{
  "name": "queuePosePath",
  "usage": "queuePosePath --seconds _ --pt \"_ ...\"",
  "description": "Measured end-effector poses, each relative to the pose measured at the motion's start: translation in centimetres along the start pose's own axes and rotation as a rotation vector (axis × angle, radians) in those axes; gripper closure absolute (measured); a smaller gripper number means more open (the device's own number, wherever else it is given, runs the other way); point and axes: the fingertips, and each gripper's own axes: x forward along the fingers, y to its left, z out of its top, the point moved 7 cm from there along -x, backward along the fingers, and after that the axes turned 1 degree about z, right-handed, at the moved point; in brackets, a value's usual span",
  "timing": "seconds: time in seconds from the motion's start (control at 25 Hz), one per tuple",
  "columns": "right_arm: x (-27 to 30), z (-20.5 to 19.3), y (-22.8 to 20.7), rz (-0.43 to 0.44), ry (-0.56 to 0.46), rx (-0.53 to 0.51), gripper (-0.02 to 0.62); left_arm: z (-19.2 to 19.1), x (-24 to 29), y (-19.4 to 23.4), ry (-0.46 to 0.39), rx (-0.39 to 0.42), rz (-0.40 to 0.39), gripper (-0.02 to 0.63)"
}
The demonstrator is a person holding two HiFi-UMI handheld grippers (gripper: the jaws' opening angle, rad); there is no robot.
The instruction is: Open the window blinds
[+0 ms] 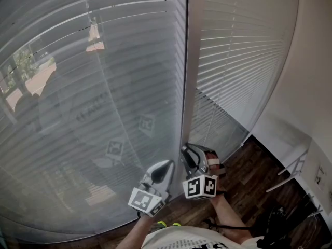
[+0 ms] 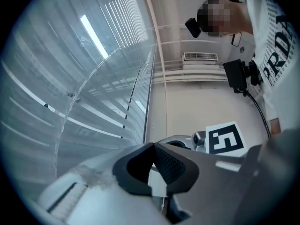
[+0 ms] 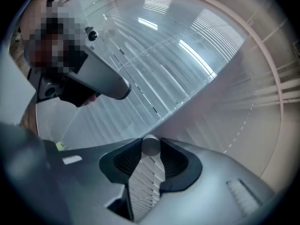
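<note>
Two slatted window blinds hang side by side, a wide left blind [image 1: 93,113] and a narrower right blind [image 1: 238,61], with a pale upright frame [image 1: 191,77] between them. Trees and a building show faintly through the left blind's slats. My right gripper [image 1: 188,154] is at the foot of that frame. In the right gripper view its pads press on the round end of a grey blind wand [image 3: 150,146]. My left gripper [image 1: 167,166] hangs just to the left, close to the left blind. Its fingertips [image 2: 152,149] meet with nothing between them.
Dark wooden floor [image 1: 249,170] runs below the right blind. A white wall [image 1: 311,87] closes the right side, with a white metal-framed thing [image 1: 290,173] and black cabled gear [image 1: 280,222] at its foot. The person's white shirt [image 1: 187,240] fills the bottom edge.
</note>
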Motion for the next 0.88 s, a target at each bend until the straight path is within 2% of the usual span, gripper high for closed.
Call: queuePosePath --seconds 0.48,0.88 --pt "-0.02 -0.24 -0.43 0.009 -0.040 0.217 0.471 0.03 -0.38 0.09 -0.001 0.003 0.007 0.614" --pt "0.01 -0.72 -0.75 0.031 -0.082 0.474 0.471 0.15 -0.33 -0.17 -0.003 -0.019 0.006 0.614"
